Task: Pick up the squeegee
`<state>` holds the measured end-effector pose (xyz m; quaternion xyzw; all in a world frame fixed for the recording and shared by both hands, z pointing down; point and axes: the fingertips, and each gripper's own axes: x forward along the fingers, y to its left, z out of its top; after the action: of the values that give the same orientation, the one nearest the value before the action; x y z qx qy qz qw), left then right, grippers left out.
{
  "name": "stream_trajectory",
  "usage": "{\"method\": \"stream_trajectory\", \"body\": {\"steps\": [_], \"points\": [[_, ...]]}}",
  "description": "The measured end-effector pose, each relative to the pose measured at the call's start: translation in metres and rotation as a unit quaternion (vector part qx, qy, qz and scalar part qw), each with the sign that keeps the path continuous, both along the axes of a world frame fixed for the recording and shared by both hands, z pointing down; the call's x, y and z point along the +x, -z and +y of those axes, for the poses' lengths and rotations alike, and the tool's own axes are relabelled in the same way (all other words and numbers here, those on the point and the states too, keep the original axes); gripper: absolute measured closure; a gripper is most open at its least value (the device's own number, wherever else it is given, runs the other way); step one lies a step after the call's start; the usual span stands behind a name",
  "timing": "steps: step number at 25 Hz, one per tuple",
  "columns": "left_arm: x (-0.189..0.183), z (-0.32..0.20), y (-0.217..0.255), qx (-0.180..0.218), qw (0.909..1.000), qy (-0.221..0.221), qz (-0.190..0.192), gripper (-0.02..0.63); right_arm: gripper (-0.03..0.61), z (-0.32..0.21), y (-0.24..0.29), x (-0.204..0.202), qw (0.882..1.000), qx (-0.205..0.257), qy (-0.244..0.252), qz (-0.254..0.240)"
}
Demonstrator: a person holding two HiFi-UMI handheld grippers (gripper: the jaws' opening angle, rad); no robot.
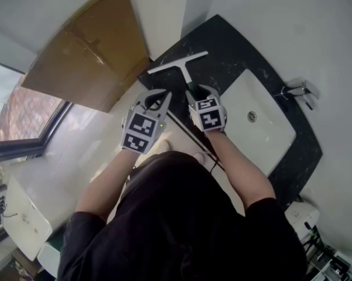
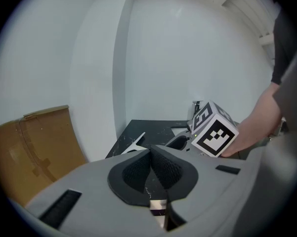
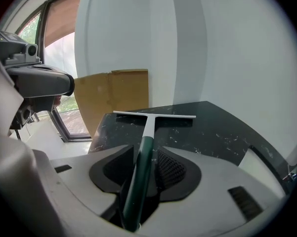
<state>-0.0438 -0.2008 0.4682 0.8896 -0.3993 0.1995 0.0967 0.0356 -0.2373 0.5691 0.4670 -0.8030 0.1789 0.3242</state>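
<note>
The squeegee has a white T-shaped blade and a dark green handle. It lies out over the black marbled counter, with the blade at the far left end. My right gripper is shut on the handle, which runs straight between its pads in the right gripper view. My left gripper hovers just left of it, off the counter's edge, with its pads closed together on nothing. In the left gripper view the blade tip shows past the jaws, beside the right gripper's marker cube.
A white sink basin is set in the counter to the right, with a chrome tap behind it. A flat cardboard sheet leans on the wall at the left. A window is further left.
</note>
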Motion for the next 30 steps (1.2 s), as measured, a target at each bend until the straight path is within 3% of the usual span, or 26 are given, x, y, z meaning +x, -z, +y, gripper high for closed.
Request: {"method": "stream_trajectory", "body": {"steps": [16, 20, 30], "points": [[-0.011, -0.017, -0.007, -0.010, 0.9999, -0.002, 0.001, 0.609, 0.424, -0.012, -0.016, -0.010, 0.999, -0.036, -0.012, 0.000], [-0.013, -0.017, -0.008, -0.011, 0.9999, -0.003, 0.002, 0.609, 0.457, -0.012, -0.016, -0.009, 0.999, -0.032, -0.018, 0.004], [-0.022, -0.013, -0.006, -0.008, 0.9999, -0.006, 0.005, 0.609, 0.473, -0.012, -0.008, -0.006, 0.999, -0.015, -0.042, 0.007]]}}
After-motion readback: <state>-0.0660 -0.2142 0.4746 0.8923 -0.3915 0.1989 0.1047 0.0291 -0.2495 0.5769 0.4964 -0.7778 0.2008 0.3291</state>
